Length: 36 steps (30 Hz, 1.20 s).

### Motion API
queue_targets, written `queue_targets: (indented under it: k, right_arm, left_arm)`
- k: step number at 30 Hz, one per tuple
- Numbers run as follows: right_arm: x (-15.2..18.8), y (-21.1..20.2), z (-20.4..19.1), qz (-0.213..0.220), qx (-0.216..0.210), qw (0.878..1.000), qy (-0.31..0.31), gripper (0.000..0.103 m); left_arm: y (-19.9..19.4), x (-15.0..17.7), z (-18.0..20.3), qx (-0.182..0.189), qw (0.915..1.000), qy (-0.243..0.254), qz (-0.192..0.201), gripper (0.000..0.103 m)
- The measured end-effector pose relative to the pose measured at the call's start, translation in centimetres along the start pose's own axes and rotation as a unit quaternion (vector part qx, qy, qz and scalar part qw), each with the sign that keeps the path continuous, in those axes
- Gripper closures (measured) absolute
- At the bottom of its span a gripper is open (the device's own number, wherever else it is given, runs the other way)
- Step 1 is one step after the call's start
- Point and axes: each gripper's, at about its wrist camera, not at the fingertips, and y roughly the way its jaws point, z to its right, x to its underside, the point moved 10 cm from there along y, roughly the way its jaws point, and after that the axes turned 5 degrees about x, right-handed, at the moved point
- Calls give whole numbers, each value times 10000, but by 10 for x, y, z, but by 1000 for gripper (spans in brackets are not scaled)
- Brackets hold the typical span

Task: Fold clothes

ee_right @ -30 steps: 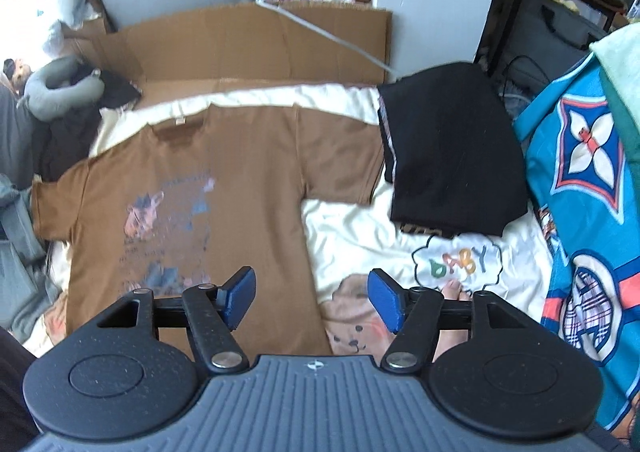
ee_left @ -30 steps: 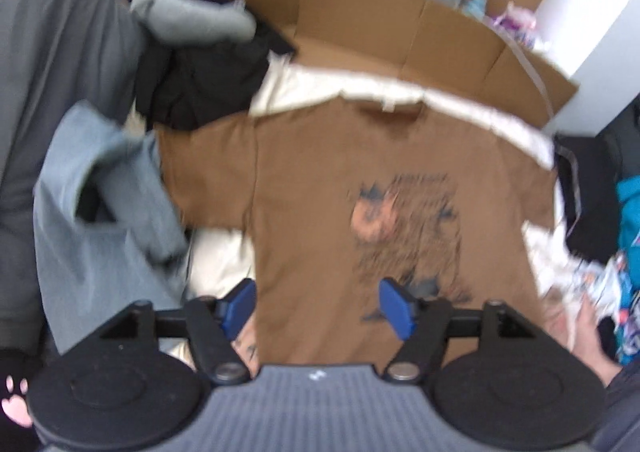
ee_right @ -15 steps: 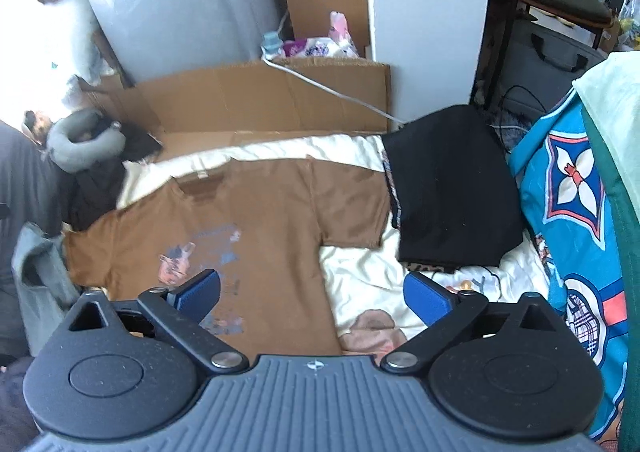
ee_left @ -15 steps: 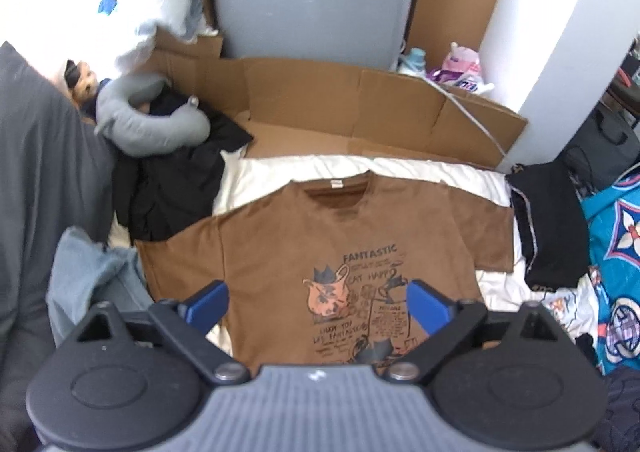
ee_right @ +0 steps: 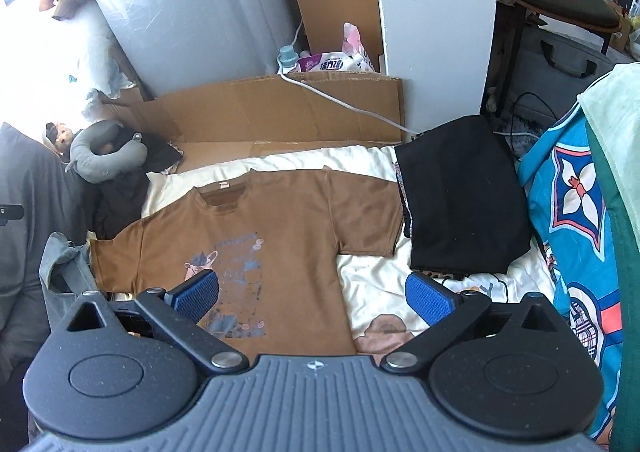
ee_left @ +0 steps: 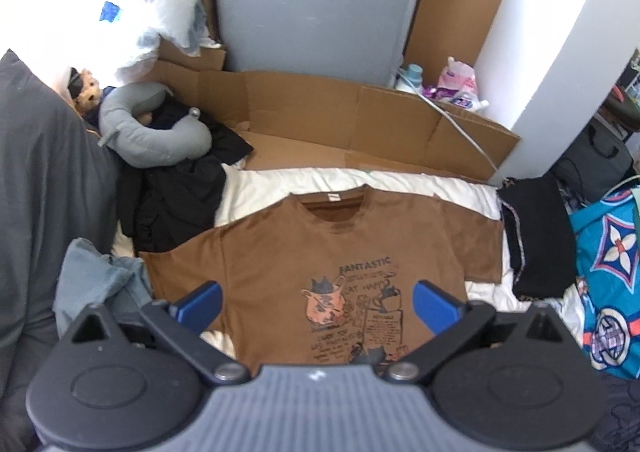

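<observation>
Both hand-held grippers point(ee_left: 318, 302) point(ee_right: 312, 292) raised above brown T-shirt point(ee_left: 280, 252), jaws wide apart.

a lived-in bedroom: bedding point(ee_left: 256, 192), neck pillow point(ee_left: 152, 136), strewn clothes.

shirt: my brown tee point(ee_left: 280, 264) w/ cat pic, front up
pose: flat, both sleeves out, not folded yet
spot: on white sheet point(ee_left: 272, 188)

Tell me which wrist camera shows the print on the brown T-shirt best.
The left wrist view: the print faces the camera and "FANTASTIC" is readable. In the right wrist view the print looks faded and smeared, and the left finger pad partly blocks it.
</observation>
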Motion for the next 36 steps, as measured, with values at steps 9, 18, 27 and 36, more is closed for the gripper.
queue_targets:
  k: [9, 18, 27, 36]
  right_arm:
    - [-7, 13, 2, -40, -77, 9998, 197, 1]
    - [-11, 49, 30, -121, -162, 9985, 506, 1]
    - [-28, 88, 59, -131, -193, 9975, 664, 1]
    - [-47, 133, 80, -67, -260, 9965, 795, 1]
  left_arm:
    - [-5, -7, -11, -85, 9998, 158, -63, 0]
    - [7, -36, 35, -127, 9996, 179, -149, 0]
    - [49, -52, 114, 3, 9991, 343, -244, 0]
    - [115, -67, 167, -54, 9988, 224, -427, 0]
